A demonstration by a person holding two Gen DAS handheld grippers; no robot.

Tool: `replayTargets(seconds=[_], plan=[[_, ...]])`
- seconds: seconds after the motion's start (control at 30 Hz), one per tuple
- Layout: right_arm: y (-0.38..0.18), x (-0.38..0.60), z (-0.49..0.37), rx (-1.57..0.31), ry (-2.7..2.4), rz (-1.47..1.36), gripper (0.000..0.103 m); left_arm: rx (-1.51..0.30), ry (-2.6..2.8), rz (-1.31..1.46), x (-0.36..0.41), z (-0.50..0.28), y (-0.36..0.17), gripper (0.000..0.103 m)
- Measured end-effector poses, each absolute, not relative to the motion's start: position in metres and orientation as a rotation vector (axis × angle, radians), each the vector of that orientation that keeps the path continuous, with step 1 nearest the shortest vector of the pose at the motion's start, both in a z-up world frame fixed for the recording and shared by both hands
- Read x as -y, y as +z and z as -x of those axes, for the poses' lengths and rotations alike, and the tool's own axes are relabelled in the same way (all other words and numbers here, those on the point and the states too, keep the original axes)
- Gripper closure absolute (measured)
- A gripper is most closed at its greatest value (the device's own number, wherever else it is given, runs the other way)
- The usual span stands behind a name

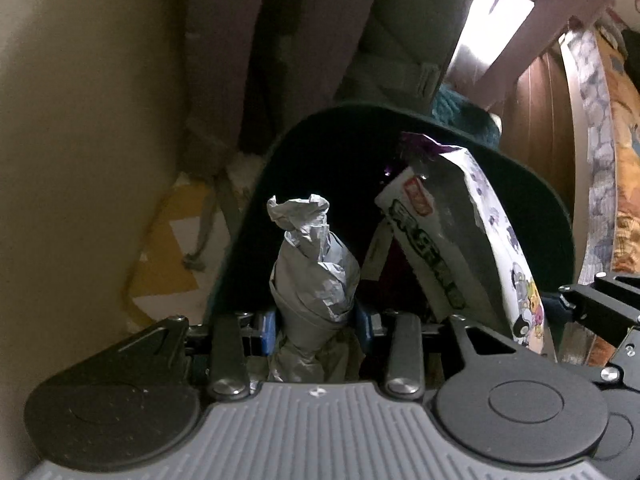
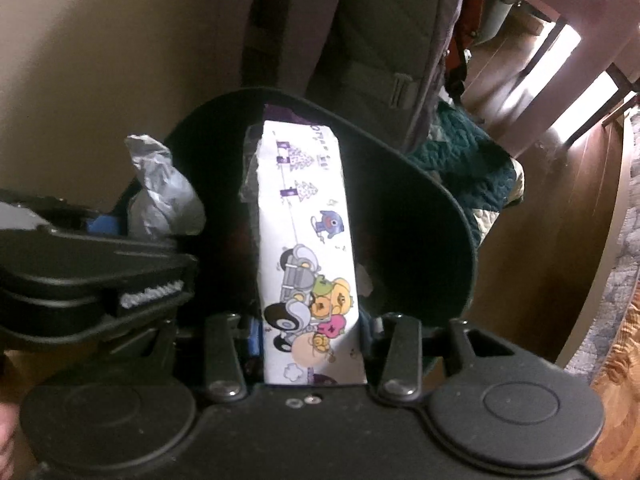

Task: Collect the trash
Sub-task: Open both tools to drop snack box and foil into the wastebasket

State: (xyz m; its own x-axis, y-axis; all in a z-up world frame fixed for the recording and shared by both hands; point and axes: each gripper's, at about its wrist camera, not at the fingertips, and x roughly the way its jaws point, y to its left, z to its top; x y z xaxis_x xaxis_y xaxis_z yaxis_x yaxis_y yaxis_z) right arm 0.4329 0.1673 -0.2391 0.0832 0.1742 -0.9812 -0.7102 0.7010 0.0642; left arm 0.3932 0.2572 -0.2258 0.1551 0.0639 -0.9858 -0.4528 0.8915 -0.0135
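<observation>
Dim, warm-toned indoor light; both views softly blurred. Bin interior (image 1: 340,168) near-black shadow. Blown-out glare on floor (image 1: 488,24) upper right. Strong fisheye curvature, dark corners.

Grey paper wad (image 1: 314,268); cartoon-printed white wrapper (image 2: 308,248)

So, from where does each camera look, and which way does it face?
Left wrist: sits on the left gripper, faces down into the dark bin; its fingers clamp crumpled grey paper; the right gripper's frame shows at right.
Right wrist: sits on the right gripper, faces the same bin; holds a cartoon-printed carton; the left gripper's body shows at left.
Shared: bin, paper, carton, grey backpack.
</observation>
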Motion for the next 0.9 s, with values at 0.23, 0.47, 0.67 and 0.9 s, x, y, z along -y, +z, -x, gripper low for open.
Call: replayTargets(seconds=[0.23, 0.47, 0.67, 0.9], plan=[[-0.246, -0.167, -0.425, -1.35, 0.704, 0.517, 0.055, -1.385, 0.339, 0.372, -0.249, -0.397, -0.239, 0.065], [-0.236, -0.154, -0.418, -1.314, 0.736, 0.535, 0.047, -1.315, 0.326, 0.332, -0.235, -0.384, -0.224, 0.035], [-0.217, -0.135, -0.411, -1.271, 0.77, 0.481, 0.045, -1.268, 0.333, 0.318, -0.227, -0.369, -0.202, 0.035], [-0.176, -0.105, -0.396, -1.173, 0.854, 0.425, 0.043, -1.172, 0.351, 0.282, -0.213, -0.334, -0.157, 0.035]])
